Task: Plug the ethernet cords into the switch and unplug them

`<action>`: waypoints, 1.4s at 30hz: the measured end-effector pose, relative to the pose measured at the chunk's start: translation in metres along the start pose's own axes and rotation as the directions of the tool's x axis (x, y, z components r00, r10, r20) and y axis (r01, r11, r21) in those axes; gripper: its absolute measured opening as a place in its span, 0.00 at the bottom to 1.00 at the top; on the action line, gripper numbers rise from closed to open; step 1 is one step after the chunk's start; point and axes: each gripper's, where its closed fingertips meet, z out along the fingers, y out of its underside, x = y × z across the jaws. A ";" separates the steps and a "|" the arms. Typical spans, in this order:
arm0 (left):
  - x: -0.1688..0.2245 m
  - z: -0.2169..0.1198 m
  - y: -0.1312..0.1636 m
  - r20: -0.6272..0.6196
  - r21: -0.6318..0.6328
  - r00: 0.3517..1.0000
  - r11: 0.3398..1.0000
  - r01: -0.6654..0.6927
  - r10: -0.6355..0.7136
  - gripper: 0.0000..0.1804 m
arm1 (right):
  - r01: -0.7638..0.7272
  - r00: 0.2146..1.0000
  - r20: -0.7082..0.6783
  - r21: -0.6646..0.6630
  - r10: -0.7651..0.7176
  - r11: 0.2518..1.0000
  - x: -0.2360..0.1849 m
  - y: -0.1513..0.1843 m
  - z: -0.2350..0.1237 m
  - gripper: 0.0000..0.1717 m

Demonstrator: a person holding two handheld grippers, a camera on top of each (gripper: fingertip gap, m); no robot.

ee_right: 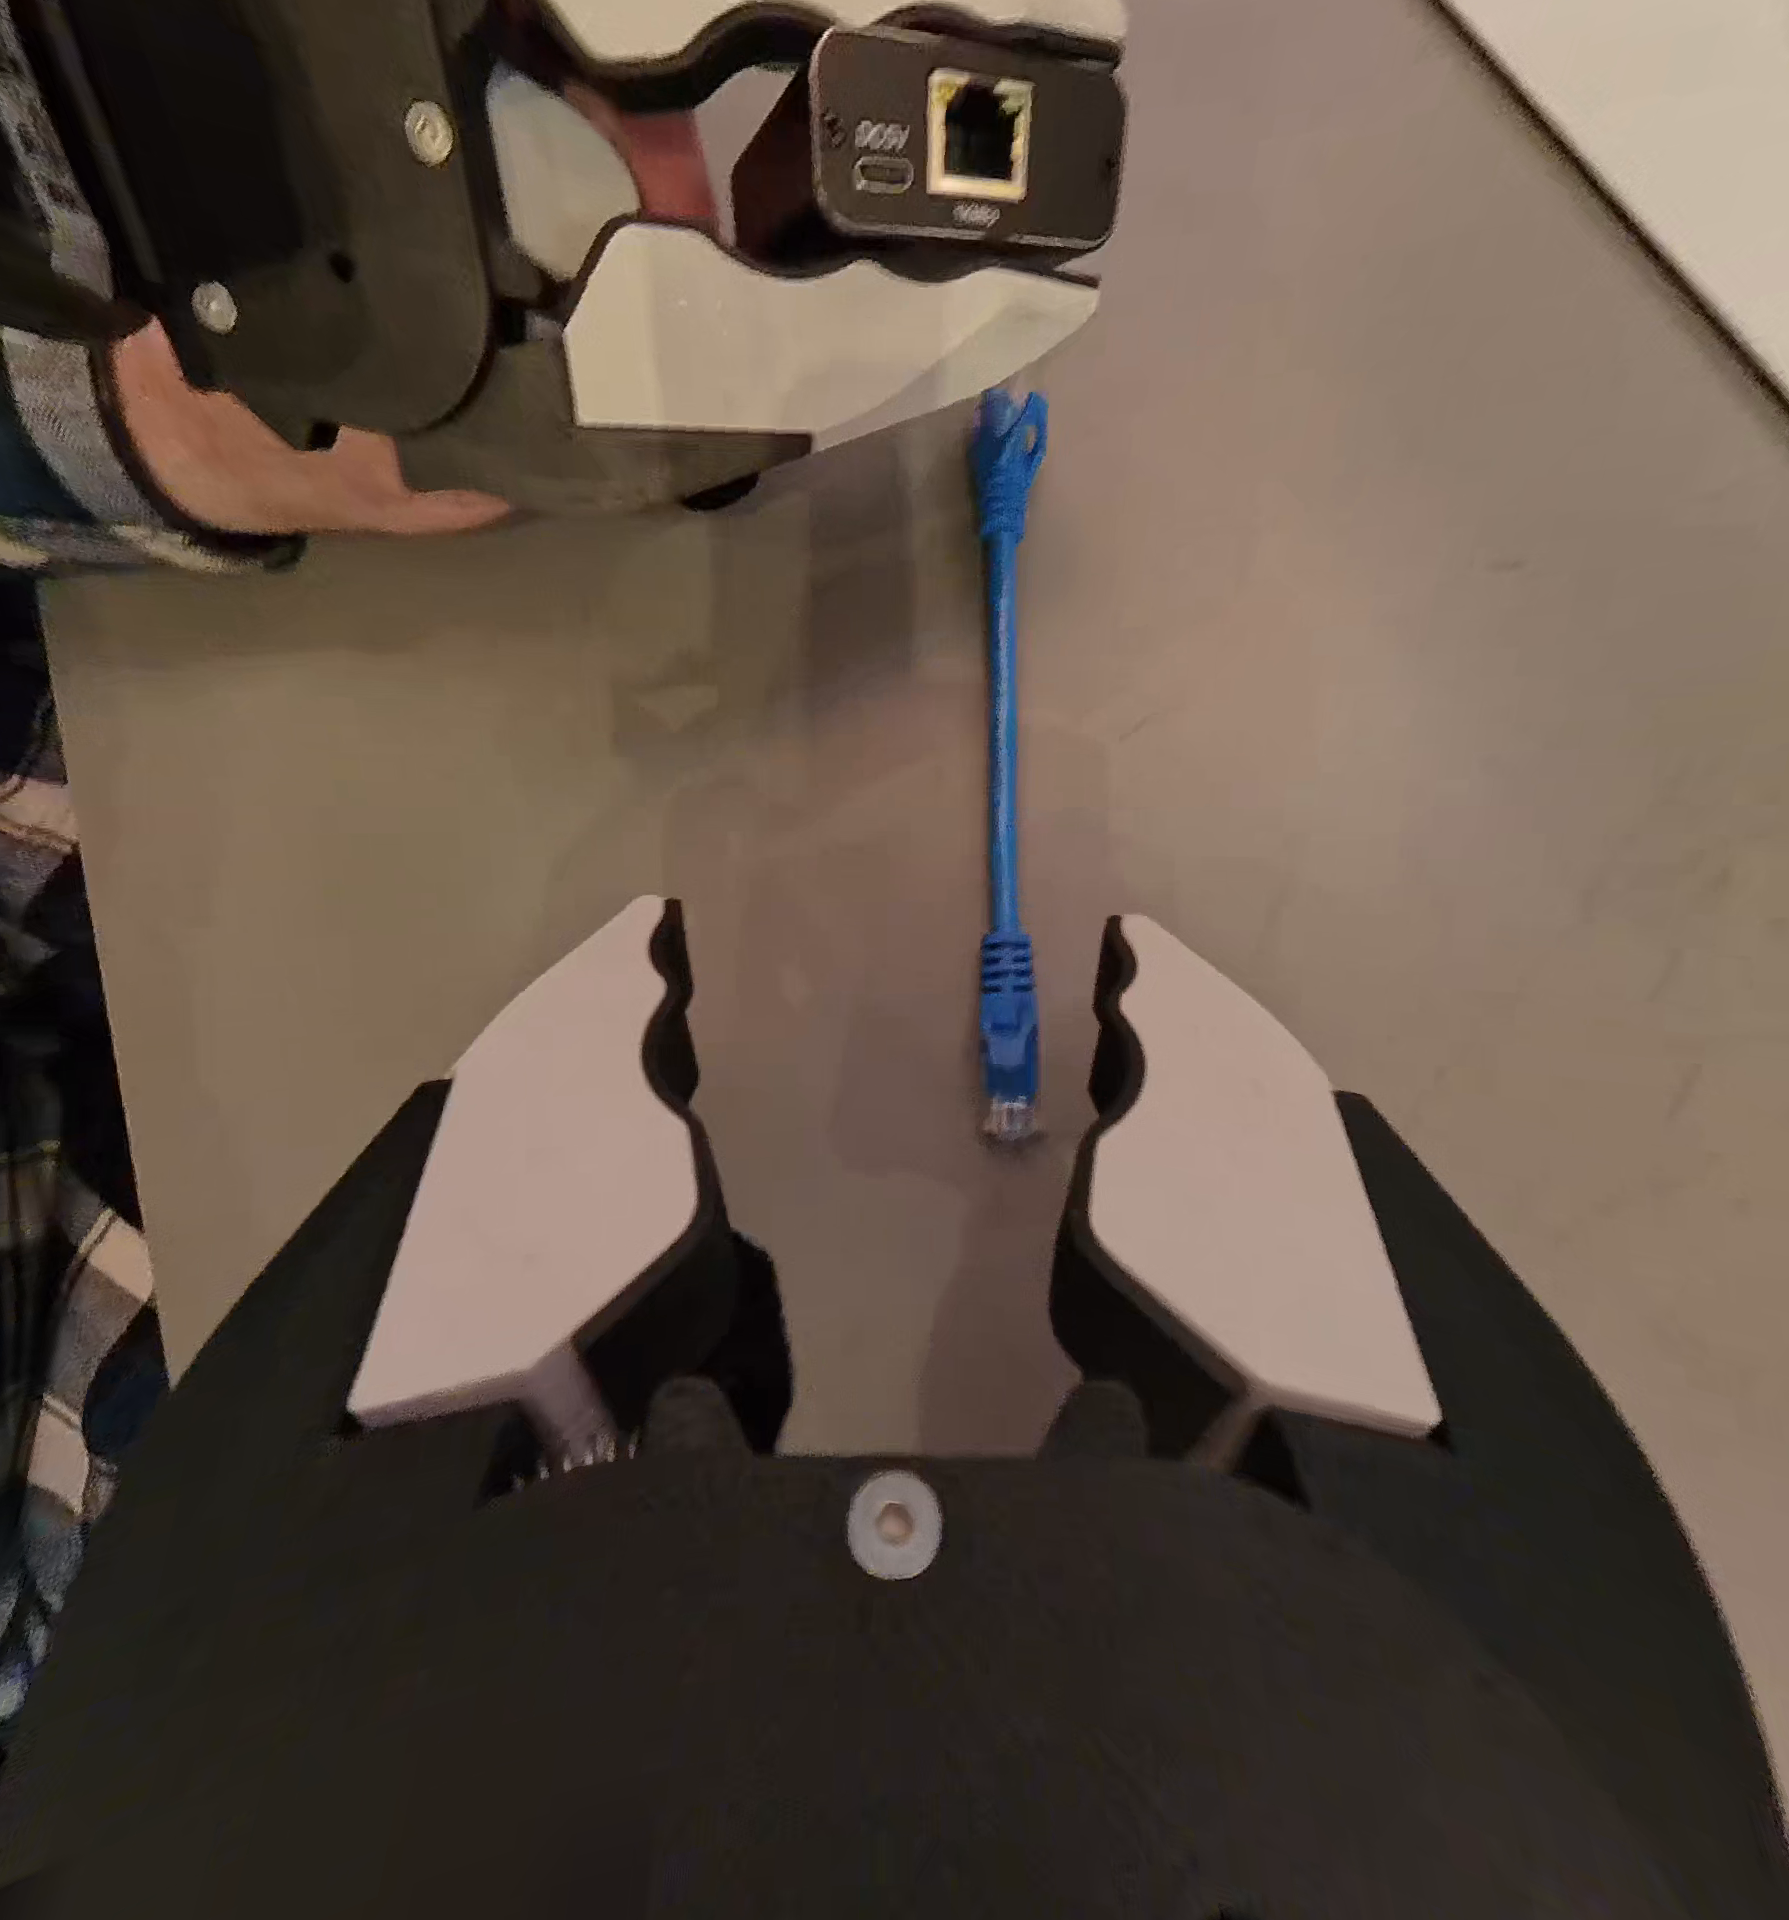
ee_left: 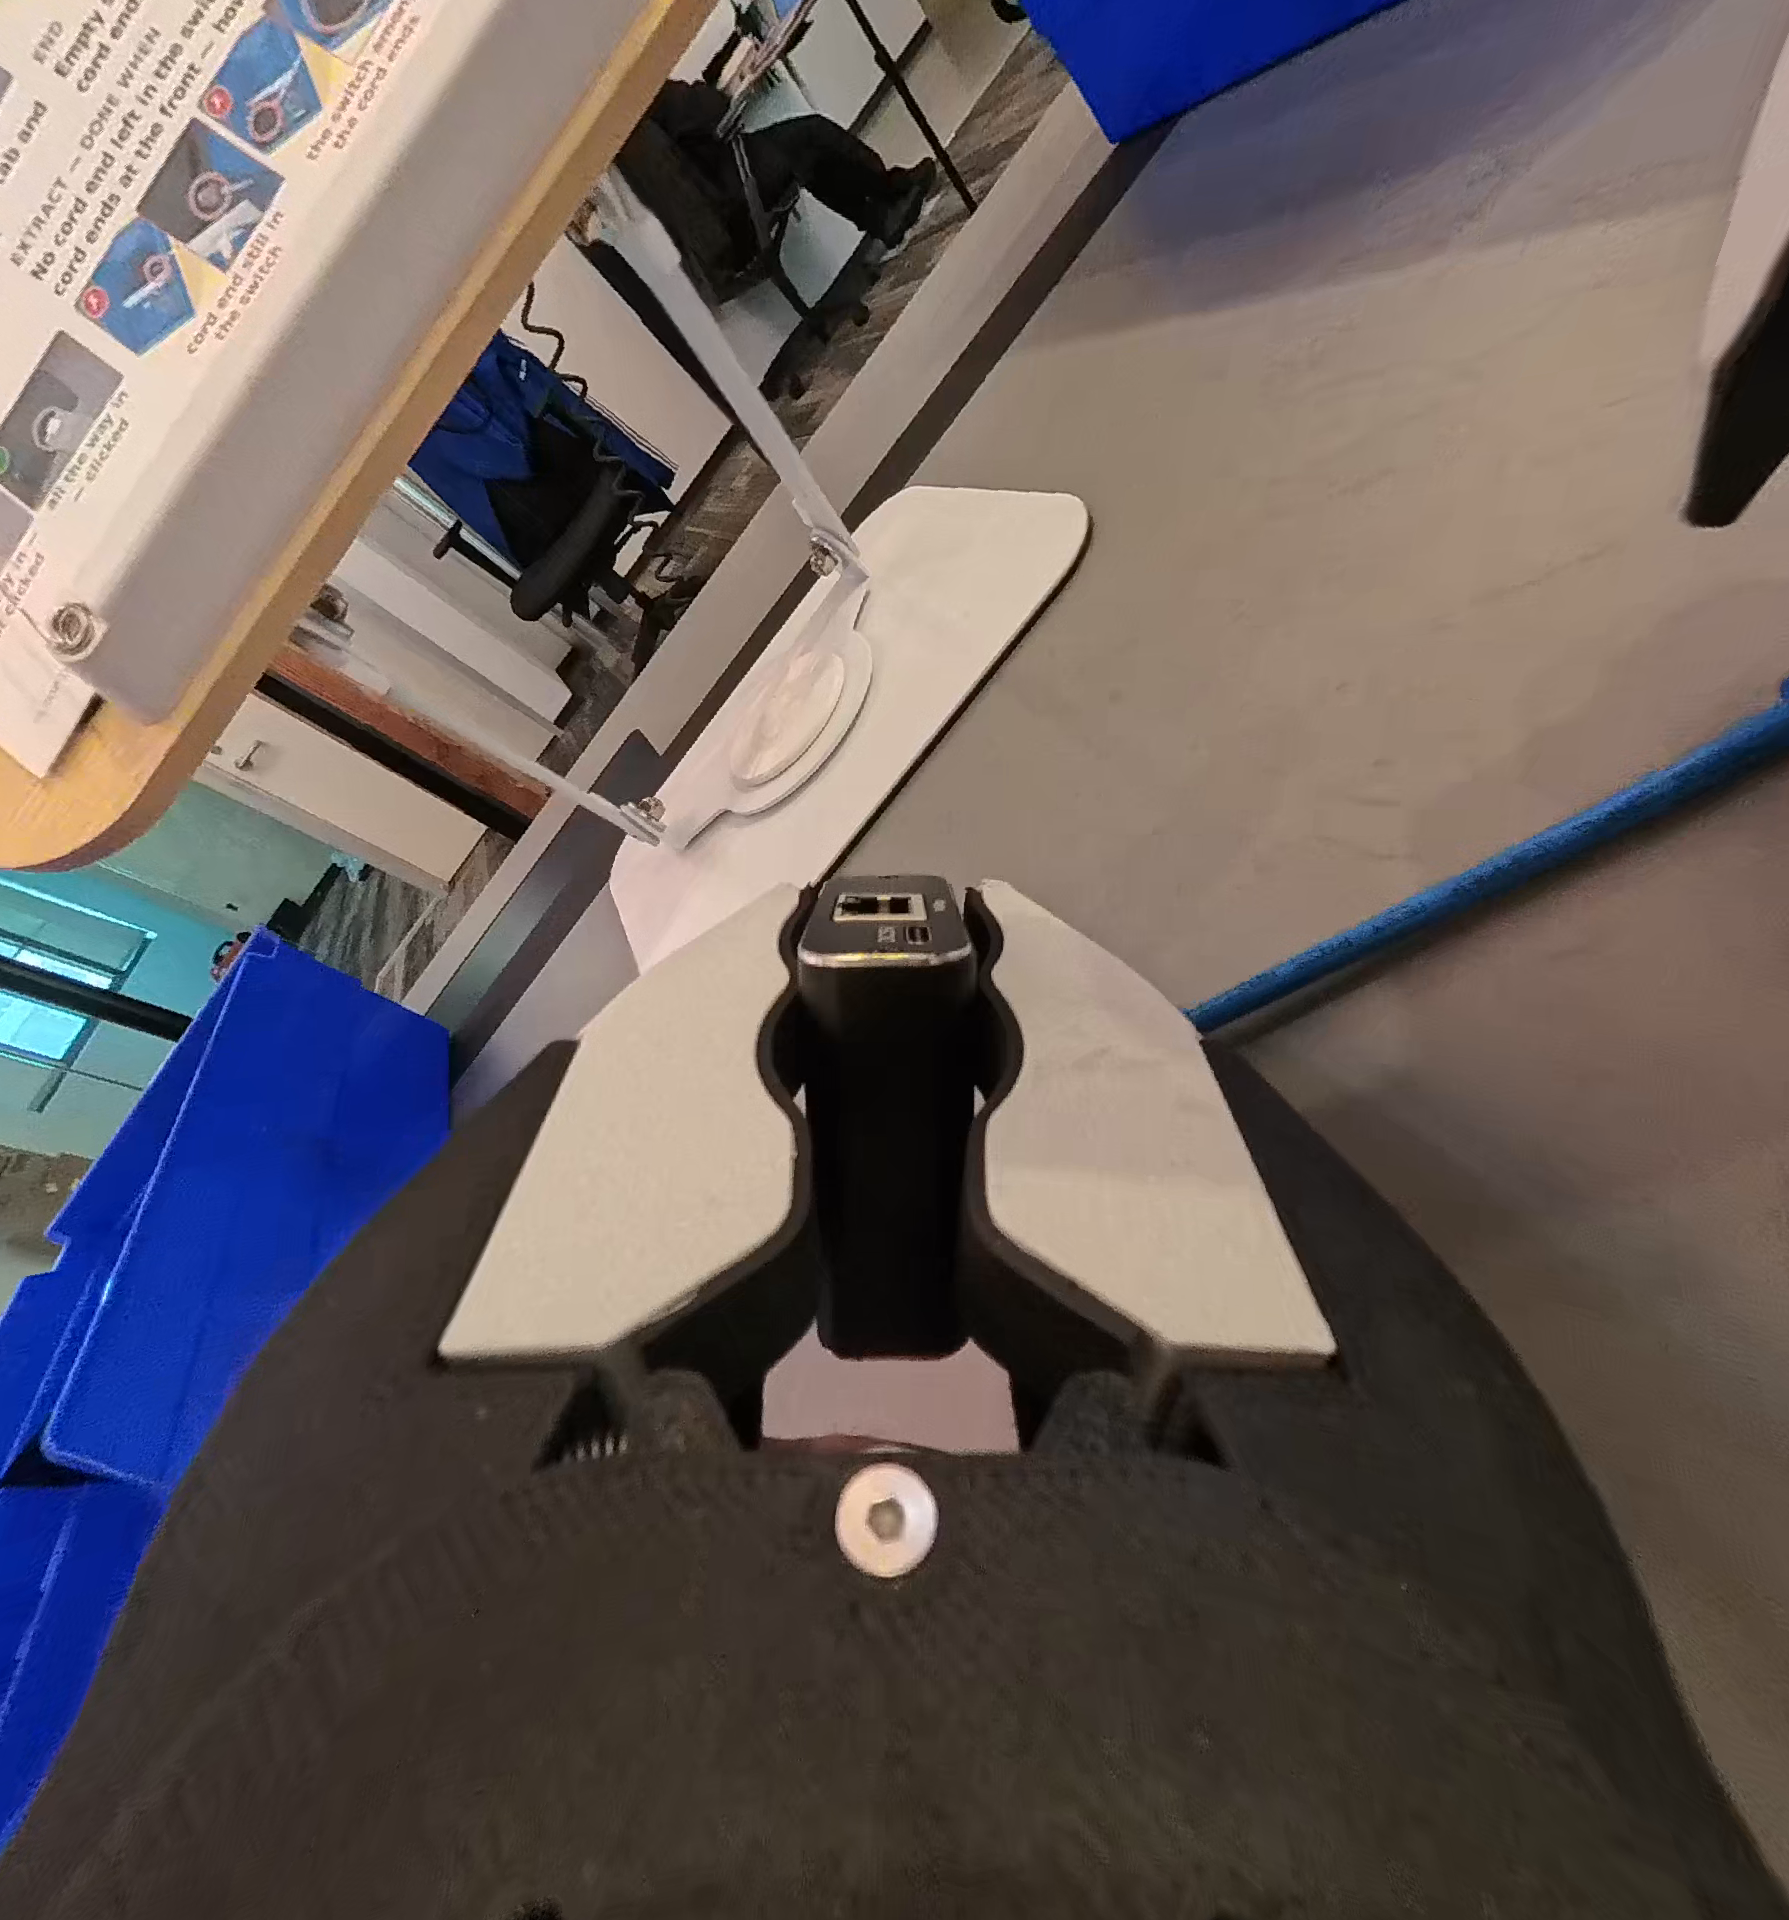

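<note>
Small black box-shaped switch (ee_left: 885, 1023) with one network port, clamped in the left gripper (ee_left: 888, 925) jaws, above the table | short blue ethernet cord (ee_right: 1004, 769) flat on grey table (ee_right: 1389, 831), near plug between wide-open, unpressing right gripper (ee_right: 890, 1023) jaws | blue bins (ee_left: 194, 1195) behind

Black switch (ee_right: 963, 135) aloft; blue cord (ee_right: 1004, 769) flat.

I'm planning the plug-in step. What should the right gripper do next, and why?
Probably lower and close on the blue cord's near plug: the right gripper is open with that plug lying between its fingers, unpressed, while the left gripper already holds the black switch.
</note>
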 end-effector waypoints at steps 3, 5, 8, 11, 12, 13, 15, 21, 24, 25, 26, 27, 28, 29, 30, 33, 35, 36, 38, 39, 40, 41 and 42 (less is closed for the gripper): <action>-0.002 0.000 0.000 0.005 0.003 1.000 1.000 0.008 -0.008 0.14 | 0.019 1.000 0.004 -0.009 -0.019 1.000 0.004 -0.006 0.003 0.38; -0.003 -0.001 0.000 0.006 0.005 1.000 1.000 0.016 -0.016 0.14 | 0.054 0.997 0.055 -0.014 -0.053 0.998 -0.002 -0.010 0.005 0.42; -0.006 -0.002 -0.001 0.007 0.020 0.999 0.999 0.034 -0.034 0.14 | 0.104 0.993 0.052 -0.031 -0.102 0.994 0.001 -0.014 0.006 0.22; -0.011 -0.004 -0.001 0.004 0.034 0.997 0.996 0.079 -0.079 0.15 | 0.197 0.980 0.016 -0.085 -0.196 0.977 0.006 -0.011 0.006 0.13; -0.012 -0.005 -0.002 -0.003 0.043 0.996 0.995 0.086 -0.086 0.15 | 0.214 0.976 -0.005 -0.094 -0.216 0.972 0.009 -0.012 0.005 0.12; -0.013 -0.007 -0.003 0.001 0.053 0.997 0.995 0.079 -0.079 0.15 | 0.223 0.973 -0.034 -0.113 -0.228 0.968 0.012 -0.012 0.004 0.08; -0.016 -0.012 -0.006 -0.013 0.074 0.997 0.994 0.083 -0.082 0.15 | 0.221 0.973 -0.038 -0.116 -0.227 0.968 0.010 -0.015 0.006 0.06; -0.038 -0.023 -0.009 0.016 0.176 0.998 0.982 -0.062 0.060 0.14 | 0.225 0.969 -0.066 -0.162 -0.238 0.961 0.002 -0.023 0.027 0.17; -0.042 -0.019 0.000 -0.005 0.163 0.998 0.985 -0.065 0.066 0.15 | 0.216 0.961 -0.122 -0.240 -0.250 0.946 0.011 -0.020 0.042 0.19; -0.043 -0.018 0.001 -0.003 0.164 0.998 0.985 -0.062 0.063 0.15 | 0.201 0.965 -0.115 -0.246 -0.235 0.948 0.011 -0.019 0.047 0.20; -0.046 -0.018 0.000 0.008 0.165 0.998 0.985 -0.060 0.060 0.15 | 0.194 0.965 -0.121 -0.276 -0.234 0.941 0.013 -0.016 0.050 0.19; -0.046 -0.019 -0.002 0.005 0.172 0.999 0.984 -0.052 0.052 0.14 | 0.190 0.966 -0.117 -0.294 -0.232 0.937 0.013 -0.013 0.053 0.16; -0.046 -0.020 -0.003 -0.006 0.181 0.999 0.983 -0.038 0.040 0.14 | 0.179 0.968 -0.120 -0.281 -0.220 0.943 0.012 -0.015 0.054 0.11; -0.046 -0.020 -0.002 -0.014 0.182 0.999 0.983 -0.030 0.033 0.15 | 0.175 0.967 -0.133 -0.281 -0.219 0.944 0.014 -0.015 0.055 0.07; -0.046 -0.020 -0.001 -0.014 0.179 0.999 0.983 -0.033 0.036 0.15 | 0.173 0.965 -0.145 -0.278 -0.220 0.945 0.015 -0.015 0.055 0.04; -0.049 -0.019 0.000 -0.017 0.179 1.000 0.984 -0.011 0.014 0.15 | 0.180 0.962 -0.149 -0.286 -0.230 0.941 0.016 -0.015 0.055 0.04; -0.051 -0.020 0.000 -0.012 0.186 1.000 0.983 0.000 0.003 0.15 | 0.193 0.961 -0.142 -0.274 -0.238 0.942 0.014 -0.015 0.055 0.04; -0.051 -0.021 -0.001 -0.020 0.192 1.000 0.981 0.013 -0.009 0.15 | 0.200 0.963 -0.126 -0.254 -0.237 0.946 0.011 -0.015 0.054 0.04; -0.052 -0.022 -0.001 -0.022 0.198 1.000 0.980 0.020 -0.016 0.14 | 0.230 0.954 -0.138 -0.238 -0.268 0.943 0.012 -0.017 0.043 0.03; -0.053 -0.022 -0.001 -0.020 0.204 1.000 0.979 0.015 -0.011 0.14 | 0.250 0.949 -0.133 -0.229 -0.285 0.941 0.011 -0.018 0.035 0.03; -0.053 -0.023 -0.002 -0.023 0.214 1.000 0.977 0.019 -0.014 0.14 | 0.264 0.945 -0.141 -0.210 -0.297 0.941 0.011 -0.021 0.025 0.03; -0.054 -0.023 -0.003 -0.025 0.222 0.999 0.975 0.030 -0.025 0.14 | 0.258 0.944 -0.157 -0.195 -0.290 0.946 0.013 -0.023 0.014 0.03; -0.054 -0.022 -0.004 -0.028 0.223 0.999 0.974 0.032 -0.026 0.14 | 0.260 0.943 -0.164 -0.172 -0.288 0.950 0.014 -0.026 0.002 0.03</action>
